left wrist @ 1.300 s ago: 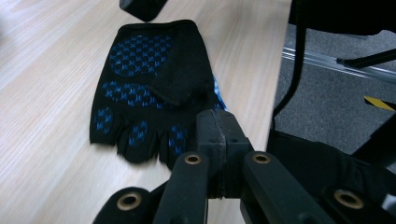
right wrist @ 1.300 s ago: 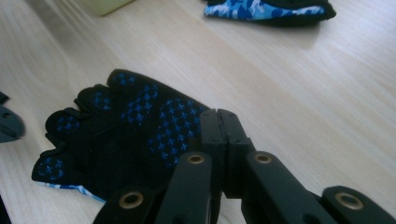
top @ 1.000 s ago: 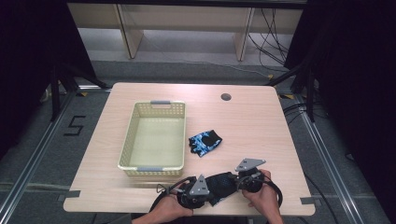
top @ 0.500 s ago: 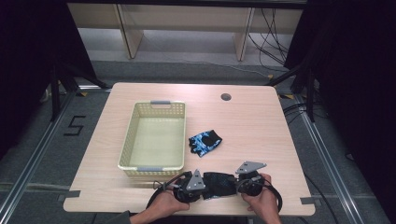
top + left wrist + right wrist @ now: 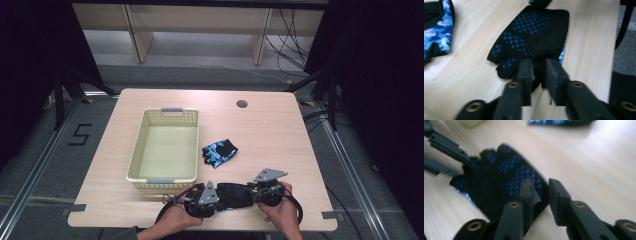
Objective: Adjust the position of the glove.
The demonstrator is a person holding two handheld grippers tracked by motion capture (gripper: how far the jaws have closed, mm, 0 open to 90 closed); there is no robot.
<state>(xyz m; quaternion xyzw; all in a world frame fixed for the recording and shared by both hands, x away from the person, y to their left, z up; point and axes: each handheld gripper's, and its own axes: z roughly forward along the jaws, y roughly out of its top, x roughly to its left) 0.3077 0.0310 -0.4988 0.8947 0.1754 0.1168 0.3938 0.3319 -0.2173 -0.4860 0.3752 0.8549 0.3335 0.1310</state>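
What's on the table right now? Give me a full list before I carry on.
Basket: 1, pale yellow, left-centre of table, nothing in it.
Camo glove: 1, blue and black, right of the basket.
Dotted glove: 1, black with blue dots, near front edge between both grippers.
Table: 1, light wood, with a round hole near the far edge.
Left gripper: black, jaws closed on the dotted glove's edge.
Right gripper: black, jaws apart around the glove's other edge.
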